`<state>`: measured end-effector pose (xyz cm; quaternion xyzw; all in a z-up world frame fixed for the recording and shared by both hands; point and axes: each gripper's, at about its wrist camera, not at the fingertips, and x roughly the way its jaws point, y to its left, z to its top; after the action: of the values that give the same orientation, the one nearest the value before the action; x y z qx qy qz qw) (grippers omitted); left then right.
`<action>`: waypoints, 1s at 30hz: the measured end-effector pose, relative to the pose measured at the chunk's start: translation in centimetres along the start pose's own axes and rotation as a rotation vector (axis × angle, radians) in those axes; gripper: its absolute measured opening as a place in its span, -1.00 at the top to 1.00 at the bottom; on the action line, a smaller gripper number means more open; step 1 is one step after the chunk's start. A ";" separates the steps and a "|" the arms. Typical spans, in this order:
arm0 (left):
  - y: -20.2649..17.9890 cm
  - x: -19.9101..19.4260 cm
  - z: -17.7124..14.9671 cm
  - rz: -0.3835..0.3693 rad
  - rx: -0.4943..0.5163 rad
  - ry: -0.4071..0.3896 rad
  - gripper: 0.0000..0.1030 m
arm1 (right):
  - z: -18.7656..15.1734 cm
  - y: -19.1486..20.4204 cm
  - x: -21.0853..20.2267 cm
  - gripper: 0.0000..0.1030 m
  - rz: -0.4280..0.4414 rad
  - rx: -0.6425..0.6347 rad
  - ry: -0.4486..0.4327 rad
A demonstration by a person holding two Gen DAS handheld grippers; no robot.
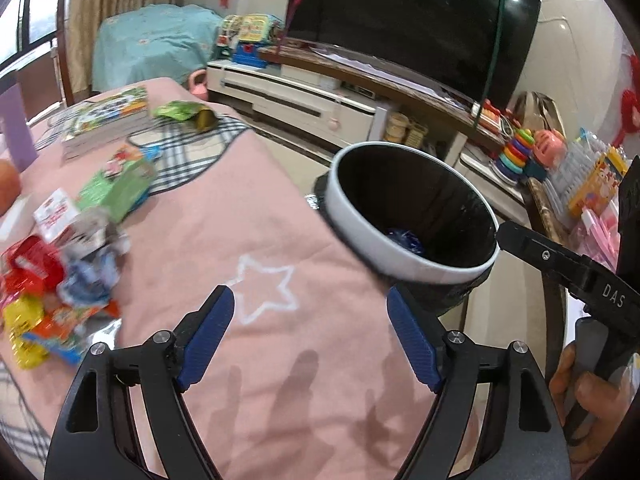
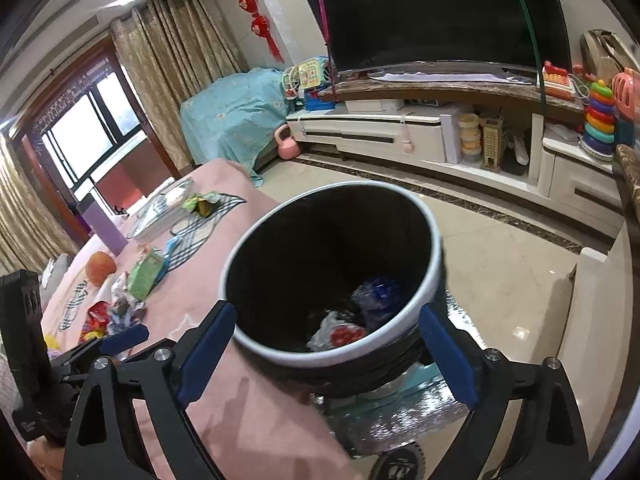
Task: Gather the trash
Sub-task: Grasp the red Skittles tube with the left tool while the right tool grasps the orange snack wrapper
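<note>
A black trash bin with a white rim (image 1: 400,258) stands beside the pink-covered table (image 1: 248,208). My right gripper (image 2: 326,312) hangs open just above the bin's near rim (image 2: 332,356), nothing between its blue pads. Inside the bin lie a blue wrapper (image 2: 378,290) and a white-and-red wrapper (image 2: 340,334). My left gripper (image 1: 308,296) is open and empty over the cloth, near a white star outline. A heap of crumpled wrappers (image 1: 52,280) lies left of it, with a green packet (image 1: 120,190) behind and a green-gold wrapper (image 1: 186,112) farther back.
Books (image 1: 108,120), a purple box (image 1: 16,136) and an orange fruit (image 2: 100,266) sit on the table's far part. A TV cabinet (image 2: 380,132) with toys (image 2: 598,120) lines the wall. Tiled floor (image 2: 500,248) lies beyond the bin; a silver bag (image 2: 400,416) sits under it.
</note>
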<state>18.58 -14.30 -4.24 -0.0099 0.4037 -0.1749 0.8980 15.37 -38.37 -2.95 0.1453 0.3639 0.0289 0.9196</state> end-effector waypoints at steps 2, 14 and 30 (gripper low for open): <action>0.9 -0.9 -0.6 0.014 -0.018 -0.012 -0.58 | -0.4 0.8 -0.1 -0.87 0.012 -0.003 -0.001; 7.2 -5.3 -3.9 0.098 -0.128 -0.070 -0.58 | -3.1 5.8 0.4 -0.87 0.081 -0.034 0.026; 14.1 -8.9 -7.8 0.170 -0.261 -0.083 -0.59 | -6.8 12.6 1.7 -0.87 0.189 -0.115 0.100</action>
<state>11.73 2.74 -5.36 -0.0996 0.3848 -0.0439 0.9166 12.64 -24.39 -5.13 0.1246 0.3918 0.1435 0.9002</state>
